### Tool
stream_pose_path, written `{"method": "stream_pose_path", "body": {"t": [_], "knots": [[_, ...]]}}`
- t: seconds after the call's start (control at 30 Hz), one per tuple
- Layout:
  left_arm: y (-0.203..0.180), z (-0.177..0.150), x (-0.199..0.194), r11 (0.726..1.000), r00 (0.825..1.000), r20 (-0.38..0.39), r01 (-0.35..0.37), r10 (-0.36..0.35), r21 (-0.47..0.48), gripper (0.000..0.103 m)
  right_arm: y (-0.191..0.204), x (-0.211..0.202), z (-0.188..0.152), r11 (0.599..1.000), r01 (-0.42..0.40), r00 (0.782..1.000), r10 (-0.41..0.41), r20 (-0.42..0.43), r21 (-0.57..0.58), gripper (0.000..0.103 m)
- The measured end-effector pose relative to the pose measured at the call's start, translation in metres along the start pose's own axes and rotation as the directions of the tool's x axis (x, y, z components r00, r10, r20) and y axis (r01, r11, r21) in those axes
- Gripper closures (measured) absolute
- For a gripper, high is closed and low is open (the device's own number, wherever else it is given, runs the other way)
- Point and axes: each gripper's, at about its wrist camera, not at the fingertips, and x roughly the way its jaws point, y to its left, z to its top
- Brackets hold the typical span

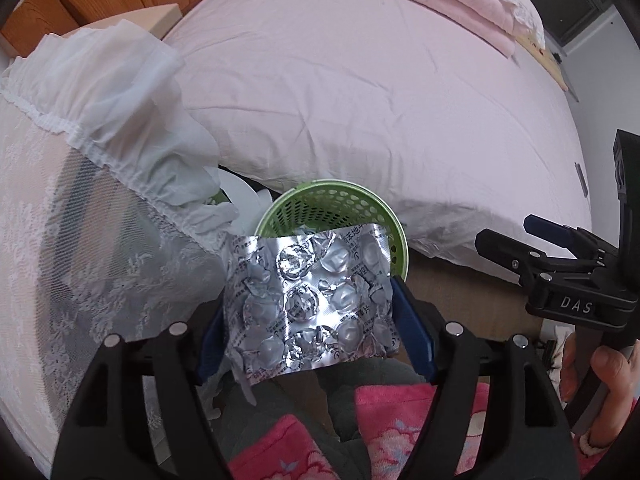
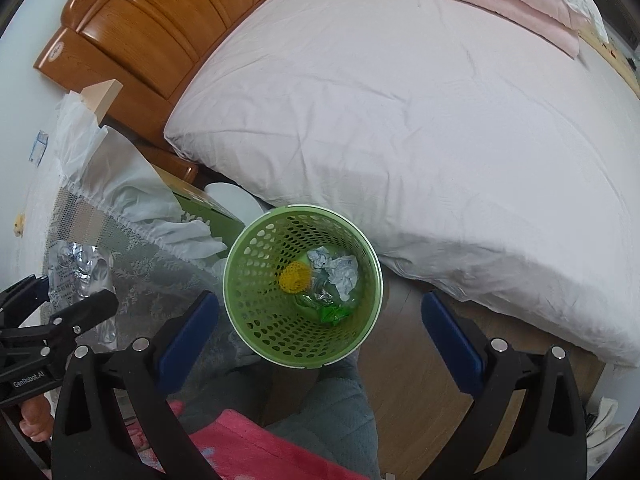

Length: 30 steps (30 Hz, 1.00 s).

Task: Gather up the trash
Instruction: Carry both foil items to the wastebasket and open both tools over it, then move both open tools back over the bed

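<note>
Over the green basket (image 2: 302,286), right hand-held gripper (image 2: 320,334) wide open, empty.

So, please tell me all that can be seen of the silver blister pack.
The blister pack is a crumpled sheet of silver foil with small print and rows of round pockets, most of them torn open, so it looks used up. It sits between the blue pads of the left gripper, which reach both its side edges; whether they press it is unclear. Its foil side faces the left camera, and its top edge overlaps the rim of the green basket, which already holds trash.
</note>
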Motion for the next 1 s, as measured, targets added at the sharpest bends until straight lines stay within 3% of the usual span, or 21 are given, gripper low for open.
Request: {"method": "stream_pose_path", "body": {"t": [0.13,0.53,0.7,0.83,0.87,1.0], "knots": [[-0.009,-0.004,0.003,1.000,1.000,-0.010,0.000,0.000,0.021,0.019,-0.006,0.002,-0.004,1.000,0.001,1.000,-0.001,-0.007,0.008,0.003],[0.009,-0.008,-0.014,0.999,0.999,0.024,-0.022,0.022,-0.027,0.018,0.010,-0.003,-0.003,1.000,-0.017,1.000,0.017,0.009,-0.026,0.003],[0.037,-0.010,-0.041,0.993,0.992,0.105,-0.064,0.075,-0.103,0.018,0.043,-0.017,0.004,0.990,-0.063,0.995,0.073,0.075,-0.125,0.003],[0.075,-0.017,-0.078,0.974,0.970,0.202,-0.094,0.137,-0.205,0.018,0.090,-0.033,0.017,0.965,-0.086,0.983,0.123,0.137,-0.247,0.003],[0.085,-0.021,-0.089,0.967,0.961,0.226,-0.106,0.159,-0.232,0.013,0.098,-0.036,0.019,0.960,-0.087,0.981,0.128,0.145,-0.265,0.003],[0.122,-0.037,-0.131,0.928,0.906,0.313,-0.180,0.286,-0.326,0.009,0.154,-0.054,0.034,0.915,-0.116,0.961,0.201,0.188,-0.387,0.003]]}}
